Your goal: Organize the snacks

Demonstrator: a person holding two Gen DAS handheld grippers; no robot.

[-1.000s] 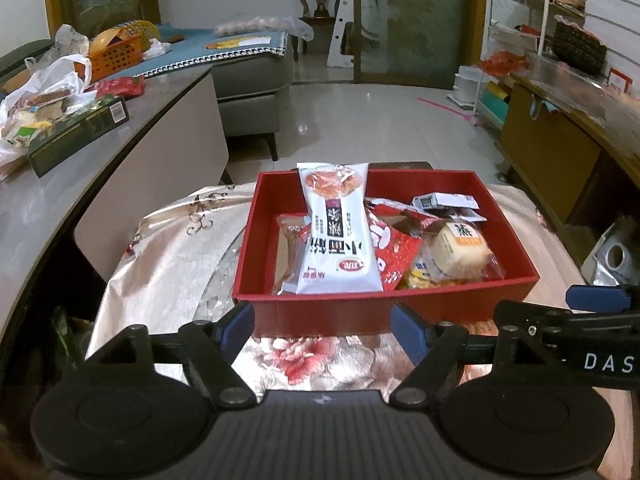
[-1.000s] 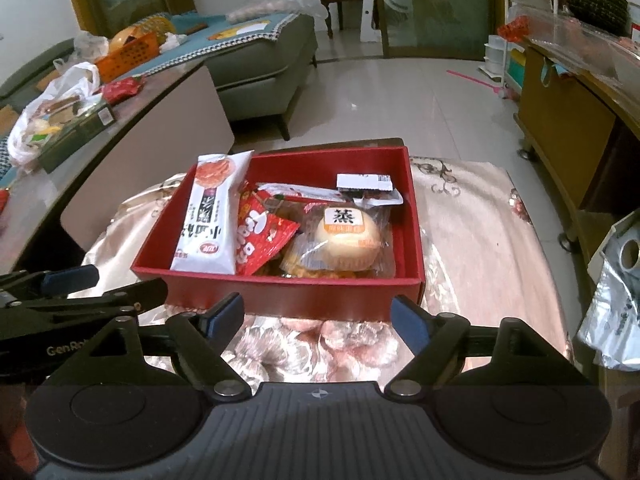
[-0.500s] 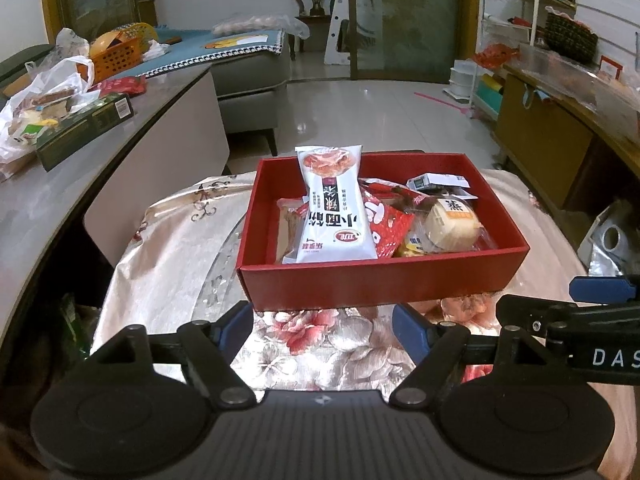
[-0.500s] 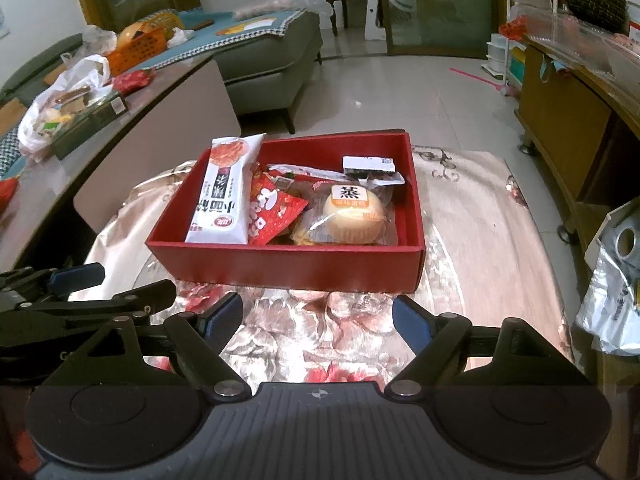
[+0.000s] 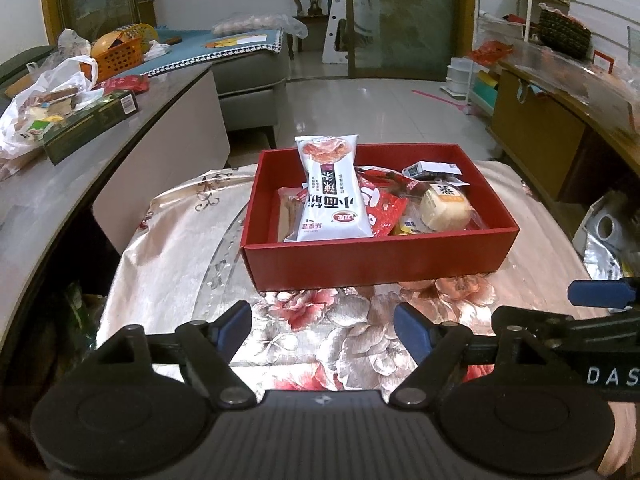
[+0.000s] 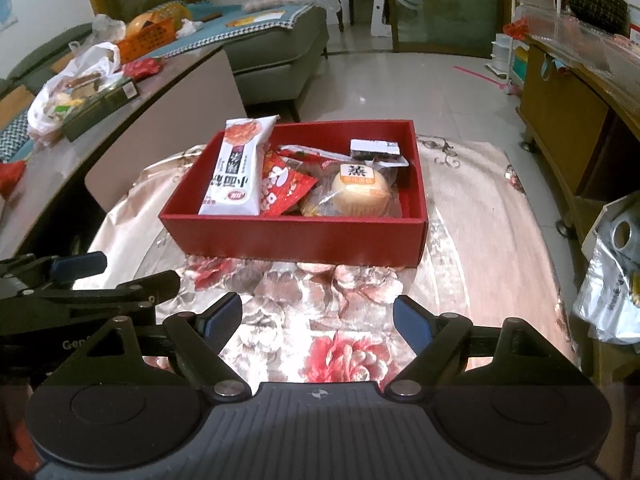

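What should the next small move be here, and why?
Probably bring the left gripper forward toward the tall white snack packet. That packet leans up over the far rim of the red box, while the other snacks lie lower inside. Both grippers hold nothing, the left one's jaws are opening, and it faces that packet.

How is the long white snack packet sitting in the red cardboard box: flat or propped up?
Propped up. The long white snack packet leans on other snacks, its top end poking above the red cardboard box rim.

Box (image 5: 380, 262) sits on clothed table (image 5: 176, 240). Inside: long packet (image 5: 330, 196) at left, leaning on far wall; crinkled packet (image 5: 382, 210) beside it; wrapped bun (image 5: 446, 206) at right; small carton (image 5: 432, 169) behind bun
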